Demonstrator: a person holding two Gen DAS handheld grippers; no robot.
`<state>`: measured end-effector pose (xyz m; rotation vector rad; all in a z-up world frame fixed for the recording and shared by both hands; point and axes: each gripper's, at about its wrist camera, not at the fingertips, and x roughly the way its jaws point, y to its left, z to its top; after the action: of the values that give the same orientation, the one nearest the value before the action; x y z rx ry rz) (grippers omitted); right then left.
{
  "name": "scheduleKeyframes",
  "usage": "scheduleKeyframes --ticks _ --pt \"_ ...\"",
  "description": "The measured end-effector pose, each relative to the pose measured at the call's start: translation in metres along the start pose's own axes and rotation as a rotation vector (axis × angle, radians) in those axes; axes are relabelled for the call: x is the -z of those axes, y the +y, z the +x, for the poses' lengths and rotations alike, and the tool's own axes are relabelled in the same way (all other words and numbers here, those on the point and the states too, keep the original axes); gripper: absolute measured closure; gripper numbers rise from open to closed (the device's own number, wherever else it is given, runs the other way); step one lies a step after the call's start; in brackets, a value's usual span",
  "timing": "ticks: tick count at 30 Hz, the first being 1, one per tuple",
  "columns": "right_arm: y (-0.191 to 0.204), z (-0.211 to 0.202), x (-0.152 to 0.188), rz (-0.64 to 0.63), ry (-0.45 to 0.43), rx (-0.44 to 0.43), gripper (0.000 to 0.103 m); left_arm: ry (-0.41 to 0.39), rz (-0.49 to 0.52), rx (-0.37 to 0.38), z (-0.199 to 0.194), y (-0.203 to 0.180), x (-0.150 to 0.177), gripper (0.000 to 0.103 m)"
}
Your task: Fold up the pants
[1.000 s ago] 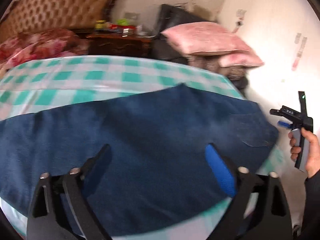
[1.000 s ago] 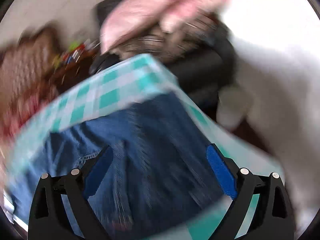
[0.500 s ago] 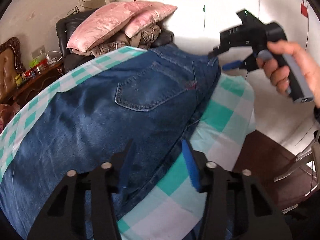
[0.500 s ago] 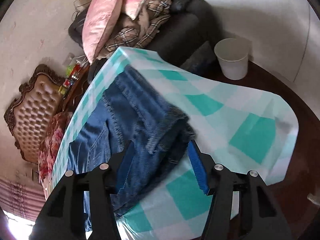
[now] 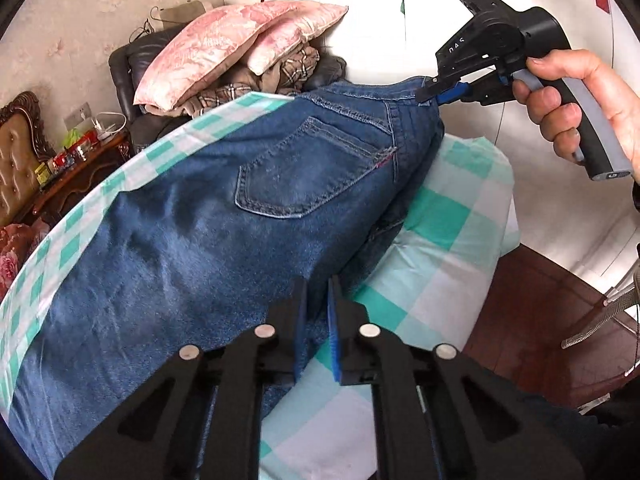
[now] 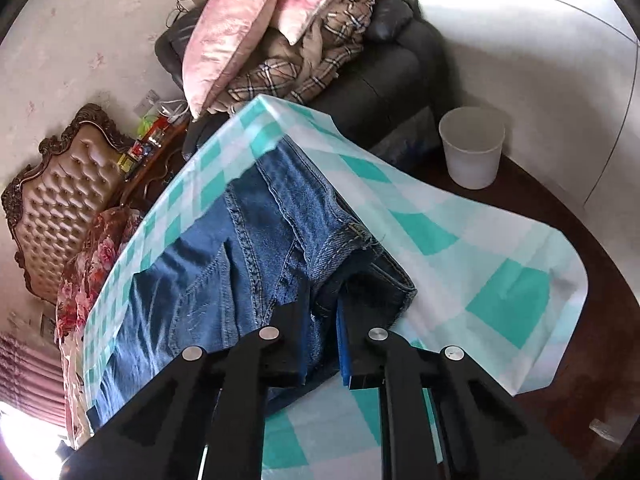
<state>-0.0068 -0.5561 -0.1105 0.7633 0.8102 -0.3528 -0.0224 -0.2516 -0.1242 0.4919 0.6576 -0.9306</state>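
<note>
Both grips are on. My left gripper (image 5: 317,320) has its fingers pressed together on the near edge of the jeans (image 5: 208,216), pinching denim just below the seat. My right gripper (image 6: 325,334) has its fingers clamped on the bunched waistband corner; from the left wrist view I see it up at two o'clock, right hand (image 5: 576,108) wrapped round the handle, biting the waistband's far end.

The jeans lie flat across the checked cloth (image 5: 436,240), back pocket (image 5: 308,172) facing up, the legs running off toward eight o'clock, the seat toward one o'clock near the cloth's corner.

Now the worries. My left pinch looks shallow, only the edge of the fabric, so heavy denim could slide out once I lift. The right fingers hold a thick wad of folded waistband, which may shed a layer and leave the fold crooked. If I raise one side faster, the pants will twist. And the loose cloth underneath could drag along, since its corner already hangs off the edge at four o'clock.
</note>
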Motion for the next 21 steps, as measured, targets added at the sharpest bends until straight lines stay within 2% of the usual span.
scheduleKeyframes --ticks 4,13,16,17,19,20,21 --pt "0.001 -0.007 0.002 -0.005 -0.008 0.003 0.090 -0.007 -0.006 0.006 -0.008 0.003 0.000 0.102" --pt "-0.016 0.010 0.015 -0.006 0.034 0.066 0.090 0.015 -0.029 0.034 -0.002 0.001 0.007 0.101" --pt "-0.017 0.017 0.015 -0.012 0.029 0.090 0.091 0.031 -0.035 0.062 0.002 0.002 0.011 0.088" --pt "-0.015 0.015 0.015 -0.024 0.013 0.132 0.087 0.022 -0.075 0.088 -0.002 0.007 0.011 0.078" --pt "-0.013 0.011 0.016 -0.041 -0.010 0.174 0.083 -0.021 -0.175 0.127 -0.015 0.023 0.013 0.073" --pt "-0.009 0.006 0.018 -0.052 -0.038 0.232 0.060 -0.042 -0.251 0.135 -0.023 0.037 0.018 0.073" --pt "-0.005 0.001 0.021 -0.073 -0.078 0.301 0.045 -0.057 -0.317 0.132 -0.030 0.052 0.024 0.073"
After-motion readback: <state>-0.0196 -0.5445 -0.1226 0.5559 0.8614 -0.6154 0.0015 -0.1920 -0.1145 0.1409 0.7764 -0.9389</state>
